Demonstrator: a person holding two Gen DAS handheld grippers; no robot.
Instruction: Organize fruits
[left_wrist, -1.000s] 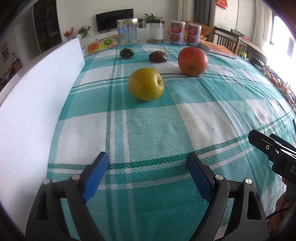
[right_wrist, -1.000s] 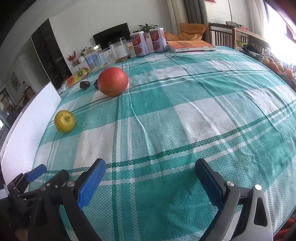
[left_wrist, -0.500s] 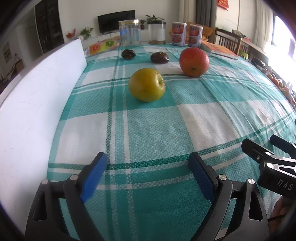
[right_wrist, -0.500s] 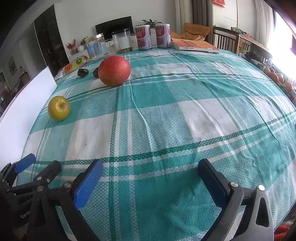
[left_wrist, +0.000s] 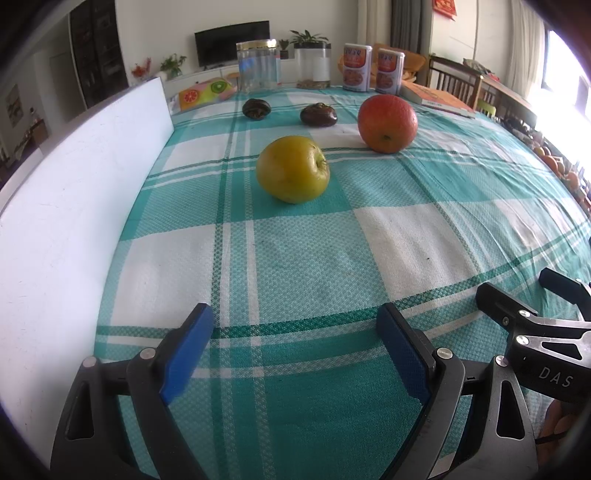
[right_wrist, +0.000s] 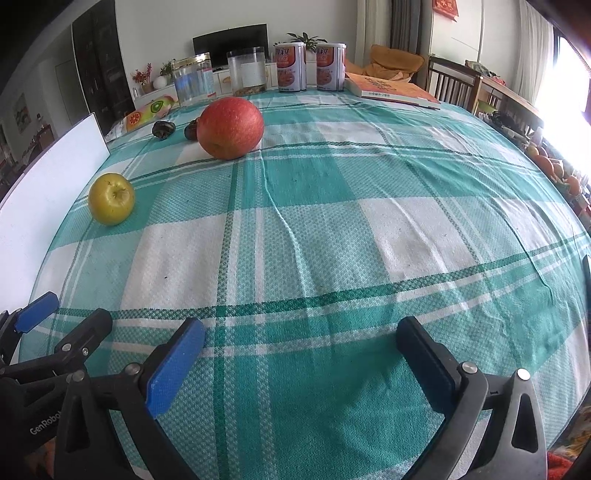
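Note:
A yellow apple (left_wrist: 292, 168) lies on the teal checked tablecloth ahead of my left gripper (left_wrist: 293, 347), which is open and empty near the table's front edge. A red apple (left_wrist: 387, 123) sits behind it to the right. Two small dark brown fruits (left_wrist: 256, 108) (left_wrist: 318, 115) lie further back. In the right wrist view the yellow apple (right_wrist: 111, 198) is far left and the red apple (right_wrist: 230, 127) is ahead left. My right gripper (right_wrist: 301, 356) is open and empty, next to the left gripper (right_wrist: 55, 325).
A white board (left_wrist: 74, 206) stands along the table's left side. Two clear jars (left_wrist: 257, 70) (left_wrist: 313, 68), two red cans (left_wrist: 357, 72) and an orange book (left_wrist: 436, 98) stand at the far edge. A fruit-print packet (left_wrist: 207, 92) lies at back left.
Both grippers have moved slightly forward and tilted, so the fruits appear a little closer. Both stay open. The fruits have not moved.

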